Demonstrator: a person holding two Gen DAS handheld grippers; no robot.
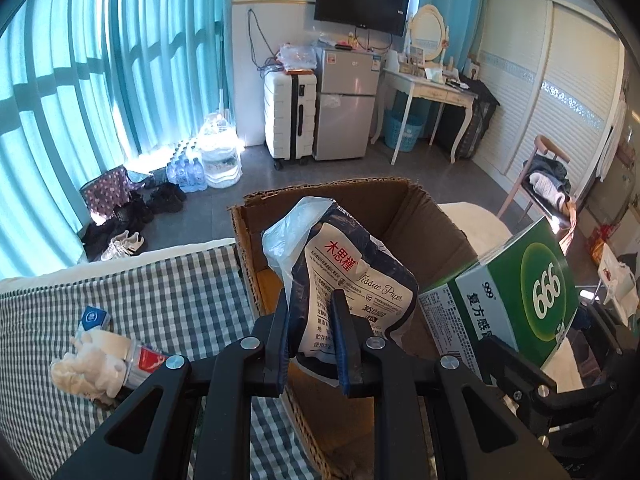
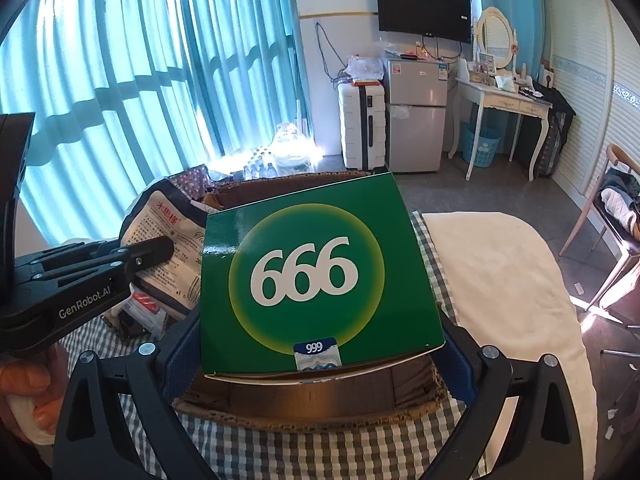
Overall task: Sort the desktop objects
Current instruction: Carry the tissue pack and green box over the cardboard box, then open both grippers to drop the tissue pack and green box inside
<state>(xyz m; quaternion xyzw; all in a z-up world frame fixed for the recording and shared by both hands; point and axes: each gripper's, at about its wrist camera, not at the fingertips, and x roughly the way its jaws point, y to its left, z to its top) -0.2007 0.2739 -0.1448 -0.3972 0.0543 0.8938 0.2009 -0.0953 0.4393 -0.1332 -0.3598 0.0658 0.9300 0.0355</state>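
Both grippers are loaded over the carton: the left gripper is pinched tight on one tissue pack, the right gripper clamped across one green box. The pack looks soft, light and crinkly, best nipped at its lower edge as here; the box looks stiff and light, gripped by its sides. On the checked cloth beside the carton lie one small bottle and one little blue packet.

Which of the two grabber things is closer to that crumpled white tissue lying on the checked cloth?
The left. The left gripper, jaws shut on a tissue pack, is just beside the crumpled tissue. The right gripper, holding the green box, sits on the far side of the left one.
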